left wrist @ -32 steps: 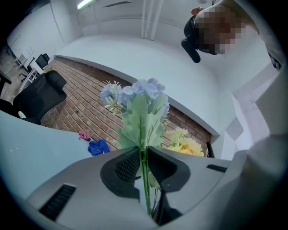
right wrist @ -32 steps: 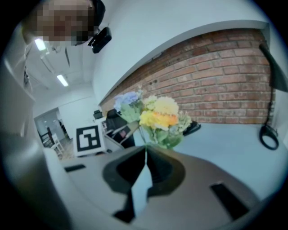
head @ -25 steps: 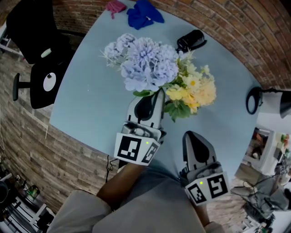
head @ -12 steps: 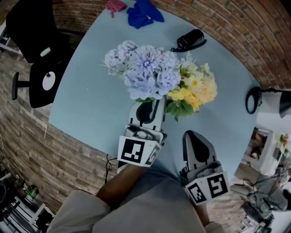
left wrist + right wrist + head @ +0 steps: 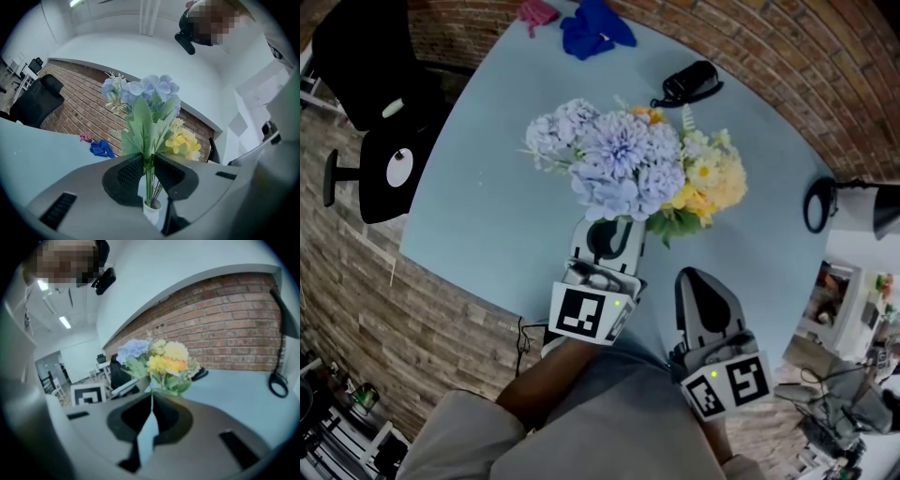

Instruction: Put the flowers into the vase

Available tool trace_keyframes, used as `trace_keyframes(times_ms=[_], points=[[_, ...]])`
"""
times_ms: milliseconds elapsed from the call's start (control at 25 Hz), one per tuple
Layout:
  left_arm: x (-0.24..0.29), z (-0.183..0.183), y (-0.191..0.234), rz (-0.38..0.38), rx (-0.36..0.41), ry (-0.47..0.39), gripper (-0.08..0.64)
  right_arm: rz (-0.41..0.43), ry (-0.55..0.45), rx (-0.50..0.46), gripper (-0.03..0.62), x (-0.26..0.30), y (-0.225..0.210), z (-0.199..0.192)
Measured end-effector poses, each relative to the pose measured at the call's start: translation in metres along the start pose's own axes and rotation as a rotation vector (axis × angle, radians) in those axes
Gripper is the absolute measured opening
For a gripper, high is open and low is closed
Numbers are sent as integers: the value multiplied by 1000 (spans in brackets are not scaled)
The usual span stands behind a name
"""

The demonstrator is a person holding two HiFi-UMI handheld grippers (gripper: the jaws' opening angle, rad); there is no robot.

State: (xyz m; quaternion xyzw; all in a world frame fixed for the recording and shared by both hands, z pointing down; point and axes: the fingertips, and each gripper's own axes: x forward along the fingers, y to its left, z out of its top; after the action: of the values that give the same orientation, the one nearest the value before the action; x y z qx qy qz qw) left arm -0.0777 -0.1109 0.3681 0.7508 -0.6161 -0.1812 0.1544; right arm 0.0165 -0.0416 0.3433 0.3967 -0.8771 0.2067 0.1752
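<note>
My left gripper (image 5: pixel 609 225) is shut on the green stems of a pale blue flower bunch (image 5: pixel 623 164) and holds it upright. In the left gripper view the stems (image 5: pixel 149 173) run down between the jaws into the mouth of a small white vase (image 5: pixel 151 212). Yellow flowers (image 5: pixel 712 183) stand right beside the blue bunch, touching it. In the head view the blooms hide the vase. Near the table's front edge my right gripper (image 5: pixel 701 281) is shut with nothing in it, and its view looks at both bunches (image 5: pixel 161 357).
On the round pale blue table (image 5: pixel 487 187) a blue cloth (image 5: pixel 595 26) and a pink cloth (image 5: pixel 536 13) lie at the far edge. A black device (image 5: pixel 692 82) sits behind the flowers. A black chair (image 5: pixel 366 66) stands at the left, a lamp (image 5: pixel 821 206) at the right.
The blue bunch has shifted right, against the yellow flowers, and my left gripper has moved a little right with it. The right gripper has kept still.
</note>
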Motion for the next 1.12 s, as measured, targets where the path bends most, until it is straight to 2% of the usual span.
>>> trace_keyframes(times_ms=[440, 920, 1120], points=[[-5, -14, -13, -48, 16, 51, 80, 1, -4, -12, 25, 1, 11, 1], [-9, -25, -12, -86, 33, 81, 166, 3, -4, -16, 25, 1, 18, 1], [-12, -31, -11, -103, 33, 109, 175, 7, -6, -11, 25, 3, 20, 2]])
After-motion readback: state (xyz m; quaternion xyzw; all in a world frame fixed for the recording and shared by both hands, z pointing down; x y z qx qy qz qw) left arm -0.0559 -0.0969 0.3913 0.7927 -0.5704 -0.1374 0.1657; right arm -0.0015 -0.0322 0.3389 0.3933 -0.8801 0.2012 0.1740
